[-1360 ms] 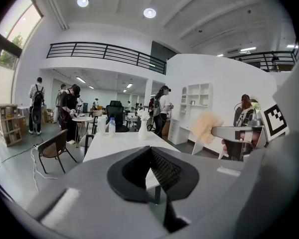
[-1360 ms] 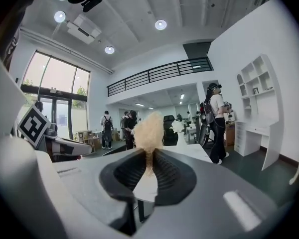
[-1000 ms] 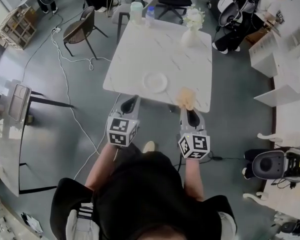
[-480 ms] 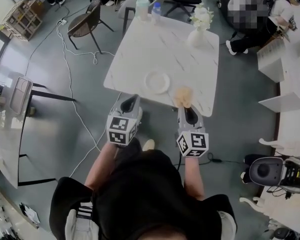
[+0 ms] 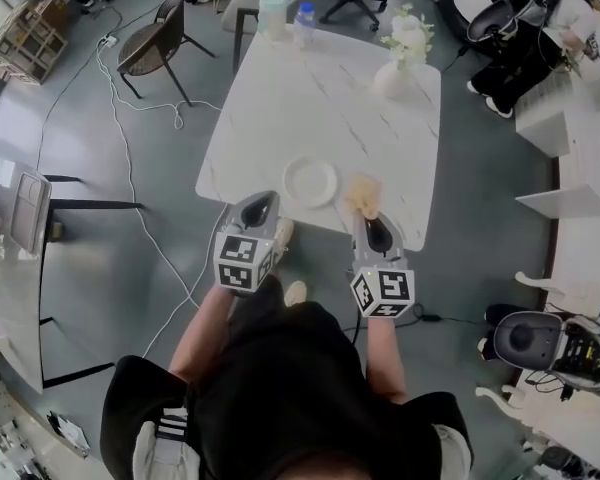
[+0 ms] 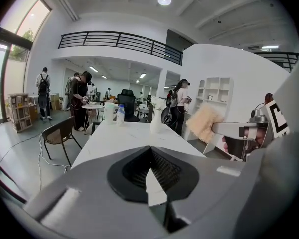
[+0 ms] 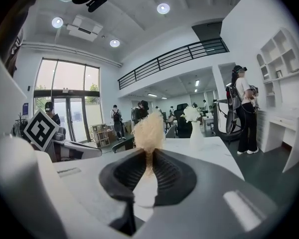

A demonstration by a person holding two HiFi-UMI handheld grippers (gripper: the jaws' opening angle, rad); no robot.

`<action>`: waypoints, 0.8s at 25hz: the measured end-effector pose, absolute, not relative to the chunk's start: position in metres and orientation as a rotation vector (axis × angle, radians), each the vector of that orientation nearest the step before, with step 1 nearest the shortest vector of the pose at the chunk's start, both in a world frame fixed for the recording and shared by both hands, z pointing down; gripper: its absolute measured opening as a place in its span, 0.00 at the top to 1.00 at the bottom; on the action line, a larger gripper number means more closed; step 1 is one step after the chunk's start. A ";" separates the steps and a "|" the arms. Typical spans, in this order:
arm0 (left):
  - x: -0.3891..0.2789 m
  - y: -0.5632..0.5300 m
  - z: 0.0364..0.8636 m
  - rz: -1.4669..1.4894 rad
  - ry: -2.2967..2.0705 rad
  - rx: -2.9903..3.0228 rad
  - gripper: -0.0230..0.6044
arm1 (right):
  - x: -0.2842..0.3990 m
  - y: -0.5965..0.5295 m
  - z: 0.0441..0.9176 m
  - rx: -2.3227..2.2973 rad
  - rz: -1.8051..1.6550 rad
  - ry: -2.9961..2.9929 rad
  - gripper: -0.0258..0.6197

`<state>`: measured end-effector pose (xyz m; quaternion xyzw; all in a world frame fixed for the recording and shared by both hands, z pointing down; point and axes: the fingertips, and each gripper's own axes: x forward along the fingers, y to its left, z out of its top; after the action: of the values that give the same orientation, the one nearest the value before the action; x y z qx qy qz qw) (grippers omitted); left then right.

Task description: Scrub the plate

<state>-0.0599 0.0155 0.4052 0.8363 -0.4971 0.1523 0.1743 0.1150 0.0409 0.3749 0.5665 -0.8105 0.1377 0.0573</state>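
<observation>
While I stand at the near edge of a white marble table (image 5: 310, 98), the head view looks steeply down over my two tongs. My left gripper (image 5: 261, 204) is on the left, with its tip at the table's near edge. In the left gripper view (image 6: 150, 152) its jaws are pressed together with nothing between them. My right gripper (image 5: 371, 220) is on the right. In the right gripper view (image 7: 148, 156) its jaws are clamped on the narrow lower part of a tan, fuzzy scrubber (image 7: 148, 130), whose tuft sticks up past the jaw tips.

The plate (image 5: 310, 181), small, round and white, lies flat on the table close to the near edge. From above it sits between the lines of my two tongs. The scrubber (image 5: 363, 194) is just to the right of the plate, over the tabletop. I cannot tell whether it touches the table, and it does not overlap the plate.

At the far end of the table stand a white vase (image 5: 391, 77) with white flowers, a clear bottle (image 5: 302, 24) and a pale jug (image 5: 272, 15). A dark chair (image 5: 152, 50) stands on the grey floor to the left, with a white cable (image 5: 130, 148) trailing beside it. From the left gripper view, the scrubber (image 6: 205, 123) shows at the right, held out by my other tongs.
</observation>
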 end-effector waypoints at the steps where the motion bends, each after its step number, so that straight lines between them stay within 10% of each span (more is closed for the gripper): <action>1: -0.060 0.008 0.410 0.440 -1.400 2.361 0.95 | 0.114 0.034 0.379 1.714 0.433 -2.450 0.89; 20: -0.062 -0.066 0.521 0.576 -1.252 2.213 0.95 | 0.076 -0.050 0.482 1.553 0.646 -2.372 0.89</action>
<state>-0.0617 -0.0657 0.5212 0.8187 -0.4632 0.2132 0.2640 0.0759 -0.0500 0.4818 0.5304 -0.8102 0.2206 0.1166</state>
